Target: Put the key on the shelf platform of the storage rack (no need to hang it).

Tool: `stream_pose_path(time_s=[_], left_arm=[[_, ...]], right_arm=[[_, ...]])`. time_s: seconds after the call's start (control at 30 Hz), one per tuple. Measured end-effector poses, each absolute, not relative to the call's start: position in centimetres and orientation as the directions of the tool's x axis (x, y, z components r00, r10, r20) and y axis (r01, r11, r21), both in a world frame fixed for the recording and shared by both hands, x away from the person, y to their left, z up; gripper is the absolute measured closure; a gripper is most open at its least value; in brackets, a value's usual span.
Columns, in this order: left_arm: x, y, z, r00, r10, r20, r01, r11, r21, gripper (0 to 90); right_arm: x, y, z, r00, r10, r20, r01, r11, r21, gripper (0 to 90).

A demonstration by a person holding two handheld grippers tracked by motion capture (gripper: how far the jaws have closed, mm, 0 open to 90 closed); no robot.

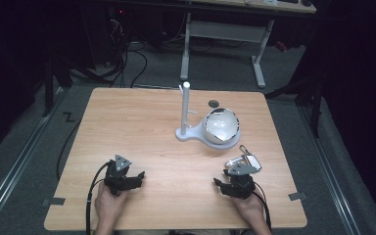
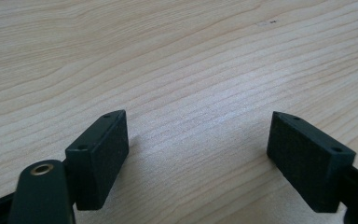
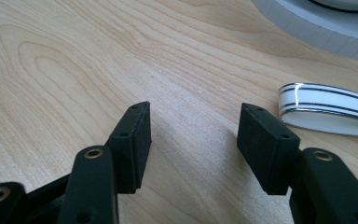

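A: Near edge first. What's at the bottom of the high view?

B: Two hands on the desk. Left gripper at the near left, grey three-cornered plate on top, cable trailing back toward the person. Right gripper at the near right, same kind of plate.

A: Jaws?

B: Left gripper view: left gripper jaws wide apart, only bare wood grain between them. Right gripper view: right gripper jaws also apart, a bit narrower, nothing between them either. Both sit low over the wood.

A: Anything close to the right one?

B: Yes, a small shiny metal object just beyond it on the desk, looks like a clip with a ring, too small to be sure. In the right gripper view a white curved band with dark stripes lies just right of the right jaw, apart from it.

A: Farther out?

B: White stand, upright post on a flat base, mid desk. A glass globe sits on the right part of that base; edge of the base shows top right in the right gripper view. A dark round spot on the desk just behind the globe.

A: Beyond the desk?

B: Grey floor with black cables, white table legs at the back
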State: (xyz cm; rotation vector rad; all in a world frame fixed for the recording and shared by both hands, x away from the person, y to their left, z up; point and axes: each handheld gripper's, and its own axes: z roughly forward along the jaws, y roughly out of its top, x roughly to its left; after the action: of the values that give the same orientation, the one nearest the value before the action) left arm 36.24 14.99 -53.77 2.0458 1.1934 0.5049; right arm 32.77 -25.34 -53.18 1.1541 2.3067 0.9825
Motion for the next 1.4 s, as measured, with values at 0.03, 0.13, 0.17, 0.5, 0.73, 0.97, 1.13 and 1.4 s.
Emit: stream_pose_path(time_s=[0.03, 0.13, 0.17, 0.5, 0.73, 0.97, 1.13, 1.4], left_arm=[[36.24, 14.99, -53.77, 0.498, 0.867, -0.016, 0.592, -0.326, 0.737, 21.0], [36.24, 14.99, -53.77, 0.498, 0.867, -0.016, 0.592, -0.326, 0.737, 21.0], [36.24, 14.99, -53.77, 0.499, 0.867, -0.016, 0.592, -0.327, 0.737, 21.0], [36.25, 15.01, -53.77, 0.498, 0.867, -0.018, 0.592, -0.325, 0.738, 21.1], [36.25, 15.0, -53.77, 0.498, 0.867, -0.018, 0.592, -0.325, 0.738, 21.1], [36.25, 15.01, -53.77, 0.498, 0.867, -0.018, 0.592, -0.325, 0.738, 21.1], [36.25, 15.0, -53.77, 0.498, 0.867, -0.018, 0.592, -0.325, 0.738, 21.1], [36.26, 15.0, -53.76, 0.498, 0.867, -0.018, 0.592, -0.325, 0.738, 21.1]], right_arm=[[32.78, -25.35, -53.17, -0.59, 0.807, -0.022, 0.543, 0.417, 0.729, 44.6], [32.78, -25.35, -53.18, -0.59, 0.807, -0.021, 0.544, 0.417, 0.728, 44.2], [32.78, -25.35, -53.18, -0.59, 0.807, -0.022, 0.544, 0.417, 0.728, 43.9], [32.79, -25.34, -53.18, -0.589, 0.808, -0.021, 0.545, 0.417, 0.727, 42.4], [32.75, -25.31, -53.18, -0.595, 0.803, -0.024, 0.541, 0.422, 0.728, 41.8], [32.53, -25.15, -53.19, -0.581, 0.813, -0.034, 0.542, 0.418, 0.729, 40.8], [32.42, -25.04, -53.2, -0.586, 0.81, -0.024, 0.545, 0.416, 0.728, 39.5], [32.28, -24.96, -52.93, -0.579, 0.815, -0.021, 0.565, 0.419, 0.711, 44.0]])
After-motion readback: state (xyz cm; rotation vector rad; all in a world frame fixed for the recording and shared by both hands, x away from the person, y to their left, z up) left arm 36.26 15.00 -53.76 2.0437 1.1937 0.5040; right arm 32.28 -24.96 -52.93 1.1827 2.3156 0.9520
